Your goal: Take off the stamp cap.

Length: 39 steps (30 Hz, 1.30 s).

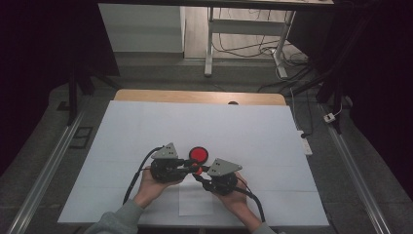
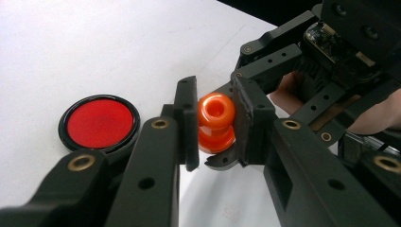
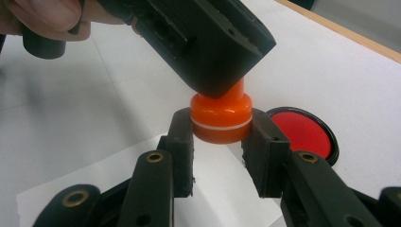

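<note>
The white table (image 1: 146,126) lies under my two hands. On it, just beyond my grippers, rests a red disc with a black rim (image 1: 198,154). My left gripper (image 1: 187,165) pinches the upper neck of a small orange bottle-like piece (image 2: 216,122), held just above the table between both grippers; my right gripper (image 3: 221,137) clamps its wider base.

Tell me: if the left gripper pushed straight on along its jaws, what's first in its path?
The right gripper, probably. Left gripper is shut on the orange stamp, and the right's jaws hold the same piece just beyond; depth is hard to judge.
</note>
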Each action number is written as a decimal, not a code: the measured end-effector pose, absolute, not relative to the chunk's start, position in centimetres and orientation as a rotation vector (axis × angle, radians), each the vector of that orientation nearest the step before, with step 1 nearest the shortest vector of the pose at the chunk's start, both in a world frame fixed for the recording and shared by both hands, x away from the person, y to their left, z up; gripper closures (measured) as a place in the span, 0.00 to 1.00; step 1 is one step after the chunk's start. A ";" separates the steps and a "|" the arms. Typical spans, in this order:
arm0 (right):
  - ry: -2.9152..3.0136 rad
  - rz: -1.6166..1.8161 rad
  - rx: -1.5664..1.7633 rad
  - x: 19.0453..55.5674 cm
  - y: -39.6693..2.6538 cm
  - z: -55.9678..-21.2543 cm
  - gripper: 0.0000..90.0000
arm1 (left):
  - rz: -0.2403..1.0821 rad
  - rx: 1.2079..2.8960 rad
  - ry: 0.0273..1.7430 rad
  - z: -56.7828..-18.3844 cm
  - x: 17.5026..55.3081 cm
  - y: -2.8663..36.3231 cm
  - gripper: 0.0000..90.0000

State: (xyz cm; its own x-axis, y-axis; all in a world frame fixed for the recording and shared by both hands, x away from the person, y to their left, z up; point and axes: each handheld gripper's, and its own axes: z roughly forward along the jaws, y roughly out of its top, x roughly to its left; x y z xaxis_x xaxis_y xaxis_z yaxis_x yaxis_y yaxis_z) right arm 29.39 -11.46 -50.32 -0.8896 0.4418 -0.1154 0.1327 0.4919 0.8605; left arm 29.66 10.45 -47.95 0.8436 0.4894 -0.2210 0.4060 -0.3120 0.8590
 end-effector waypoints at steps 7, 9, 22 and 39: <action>2.422 1.357 0.484 29.4 -11.5 -50.4 0.72 | 0.102 1.944 0.663 -47.9 29.6 10.4 0.80; 2.422 1.360 0.485 29.4 -11.5 -50.4 0.72 | 0.102 1.943 0.663 -48.0 29.6 10.4 0.80; 2.423 1.378 0.481 29.4 -11.5 -50.5 0.72 | 0.089 1.946 0.664 -48.0 29.7 10.5 0.81; 2.429 1.389 0.540 29.6 -12.0 -50.8 0.72 | 0.136 1.850 0.714 -47.2 29.8 12.8 0.81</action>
